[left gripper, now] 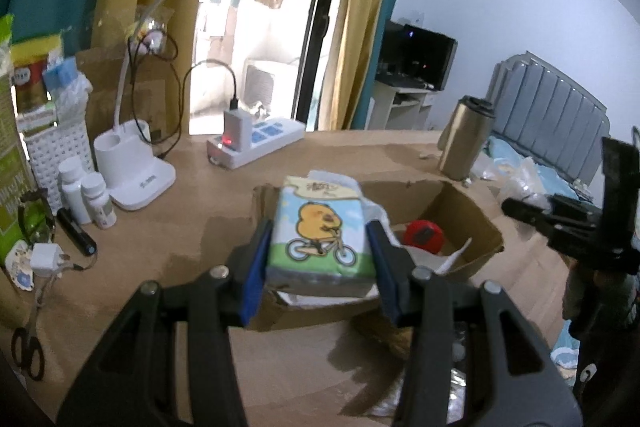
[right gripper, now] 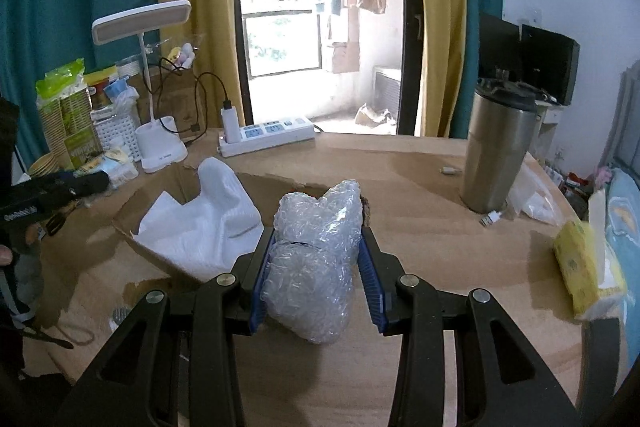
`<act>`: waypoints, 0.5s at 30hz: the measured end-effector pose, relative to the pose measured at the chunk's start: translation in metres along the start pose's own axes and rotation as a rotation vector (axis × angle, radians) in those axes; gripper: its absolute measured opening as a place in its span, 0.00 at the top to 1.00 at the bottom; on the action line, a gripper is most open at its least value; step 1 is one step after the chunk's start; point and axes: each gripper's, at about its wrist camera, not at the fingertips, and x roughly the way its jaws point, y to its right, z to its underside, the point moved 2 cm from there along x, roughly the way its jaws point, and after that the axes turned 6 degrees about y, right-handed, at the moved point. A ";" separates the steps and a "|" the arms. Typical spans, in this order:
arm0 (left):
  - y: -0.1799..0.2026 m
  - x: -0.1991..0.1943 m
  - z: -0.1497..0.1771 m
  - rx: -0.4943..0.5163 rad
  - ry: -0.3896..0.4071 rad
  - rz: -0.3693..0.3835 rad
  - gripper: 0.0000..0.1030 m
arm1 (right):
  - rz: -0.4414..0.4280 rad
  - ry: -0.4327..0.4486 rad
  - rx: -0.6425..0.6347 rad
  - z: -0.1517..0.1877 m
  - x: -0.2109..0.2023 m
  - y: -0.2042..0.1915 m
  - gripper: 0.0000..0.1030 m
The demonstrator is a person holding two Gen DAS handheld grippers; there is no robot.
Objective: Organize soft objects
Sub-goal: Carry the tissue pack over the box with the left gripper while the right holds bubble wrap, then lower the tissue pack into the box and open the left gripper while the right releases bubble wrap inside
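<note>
While both hands are loaded, the open cardboard box point(left gripper: 460, 223) sits on the table point(left gripper: 192, 227) between them as the likely collecting place for the soft things. The left tool point(left gripper: 320, 247) is clamped on a tissue pack point(left gripper: 318, 231), its blue pads pressing the pack's two short sides so the printed face looks up; the pack hangs over the box's near corner, probably so it can drop in among the white paper and red object already inside. The right tool point(right gripper: 316, 267) grips a wad of bubble wrap point(right gripper: 316, 251), squeezed at its waist, which bulges above and below the pads; whether it touches the table cannot be told. It is just beside the box point(right gripper: 160, 255), where white foam sheet point(right gripper: 208, 219) already lies. A yellow pack point(right gripper: 580, 259) waits at the table's right edge, near the steel tumbler point(right gripper: 500, 147).
</note>
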 end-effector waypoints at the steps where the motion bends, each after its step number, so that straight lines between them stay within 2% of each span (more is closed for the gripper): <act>1: -0.002 0.004 0.001 -0.004 -0.008 -0.002 0.53 | 0.000 0.005 -0.007 -0.001 0.001 -0.002 0.59; 10: -0.013 0.037 0.002 -0.036 -0.048 -0.004 0.53 | -0.004 -0.014 -0.017 -0.006 0.028 0.000 0.59; 15: -0.011 0.053 0.003 -0.019 -0.070 0.003 0.53 | 0.002 -0.027 -0.016 -0.007 0.039 0.001 0.59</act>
